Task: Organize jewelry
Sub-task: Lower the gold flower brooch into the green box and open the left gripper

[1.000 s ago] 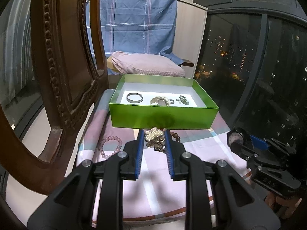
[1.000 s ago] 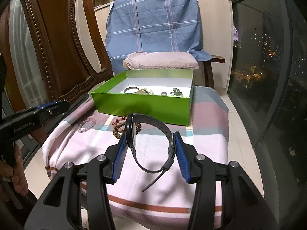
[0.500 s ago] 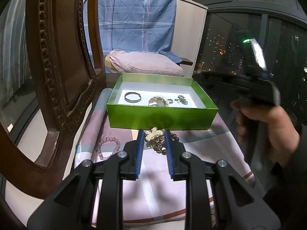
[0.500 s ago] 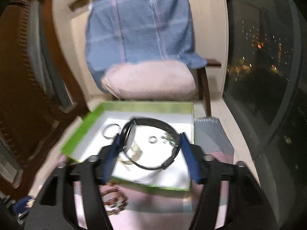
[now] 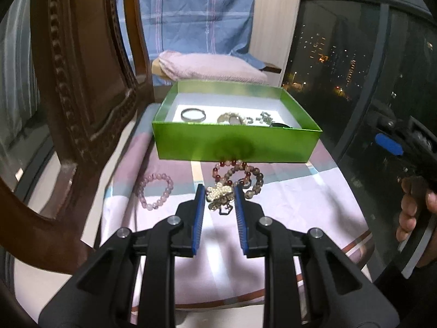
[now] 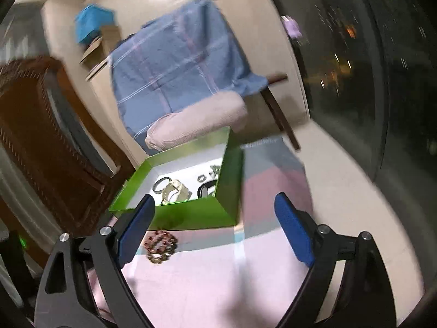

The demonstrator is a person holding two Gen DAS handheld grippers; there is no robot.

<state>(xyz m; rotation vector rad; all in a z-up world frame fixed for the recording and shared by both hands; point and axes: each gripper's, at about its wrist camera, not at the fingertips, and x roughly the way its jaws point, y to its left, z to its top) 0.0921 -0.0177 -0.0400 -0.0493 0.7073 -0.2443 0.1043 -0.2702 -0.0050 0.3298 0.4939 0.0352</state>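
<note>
Left gripper [image 5: 218,195] jaws clamped on pearl bracelet [image 5: 218,193]. Right gripper [image 6: 214,213] jaws opening, empty. Green box [image 5: 235,145] long axis left-right; black watch [image 6: 204,190] inside, near right corner.

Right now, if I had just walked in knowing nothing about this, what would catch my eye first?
The bright green box on the pink checked cloth, with a ring-shaped bangle and other small pieces inside. In front of it lies a tangle of bead bracelets, with a pink bead bracelet to its left. The left tool is shut on a pearl piece from that tangle, while the right tool is opening, empty.
</note>
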